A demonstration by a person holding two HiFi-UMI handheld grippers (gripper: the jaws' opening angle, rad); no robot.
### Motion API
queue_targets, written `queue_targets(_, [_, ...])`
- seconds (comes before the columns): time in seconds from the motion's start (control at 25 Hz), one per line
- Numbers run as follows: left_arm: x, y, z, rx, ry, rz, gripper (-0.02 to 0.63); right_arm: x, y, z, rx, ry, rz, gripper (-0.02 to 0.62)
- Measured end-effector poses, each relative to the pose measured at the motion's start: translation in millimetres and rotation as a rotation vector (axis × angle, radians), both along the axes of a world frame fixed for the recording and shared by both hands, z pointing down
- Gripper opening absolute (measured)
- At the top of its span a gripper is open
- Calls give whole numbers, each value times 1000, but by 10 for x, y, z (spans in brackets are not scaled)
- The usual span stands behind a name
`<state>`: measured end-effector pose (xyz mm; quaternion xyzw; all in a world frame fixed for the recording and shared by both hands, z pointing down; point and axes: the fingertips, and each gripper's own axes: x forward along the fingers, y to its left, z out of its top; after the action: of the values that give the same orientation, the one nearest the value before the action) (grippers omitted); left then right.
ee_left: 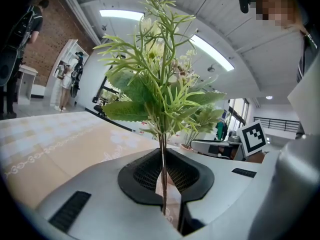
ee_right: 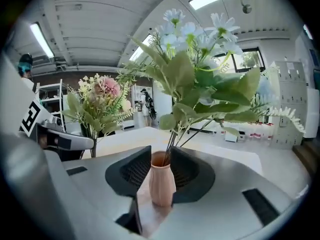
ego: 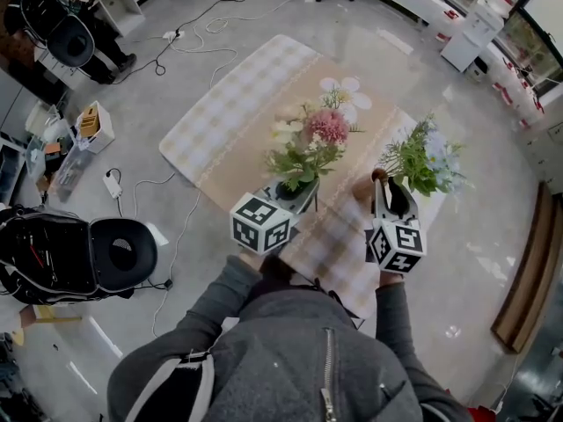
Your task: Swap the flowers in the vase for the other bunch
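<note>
Grey sleeves (ego: 215, 310) reached out from the person, a gripper in each hand, over the checked table (ego: 220, 121).
To the left of the vase (ee_right: 162, 184), as the head view showed it, the left gripper (ee_left: 164, 194) was pinched almost together on the thin stems of the pink bunch (ego: 315, 139), which stood upright and apart from the vase. At the vase itself, the right gripper (ee_right: 161, 176) had its jaws pressed on both sides of the peach-coloured body, and the blue-and-white bunch (ee_right: 200, 69) stood in the vase's mouth, spreading up and to the right. Whether the vase rested on the table could not be told.
</note>
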<state>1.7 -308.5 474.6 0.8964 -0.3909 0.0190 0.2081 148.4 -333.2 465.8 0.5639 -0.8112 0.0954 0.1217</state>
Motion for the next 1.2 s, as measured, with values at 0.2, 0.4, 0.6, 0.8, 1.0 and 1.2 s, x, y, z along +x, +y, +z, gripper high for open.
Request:
queue_targets(0.2, [73, 46, -1, -2, -1, 22, 31, -28, 111, 4, -5, -13, 4, 80])
queue_targets(0.4, [153, 129, -10, -5, -3, 44, 31, 37, 267, -35, -7, -51, 32, 80])
queue_targets(0.6, [194, 271, 23, -11, -5, 57, 31, 135, 495, -72, -8, -118, 79, 80])
queue_targets(0.8, [283, 419, 19, -9, -3, 76, 31, 209, 697, -218, 36, -180, 102, 78])
queue_targets(1.0, [301, 535, 38, -3, -8, 77, 31, 236, 889, -265, 58, -234, 142, 34])
queue_targets(1.2, [273, 629, 50, 9, 11, 54, 31, 237, 1064, -132, 23, -256, 162, 23])
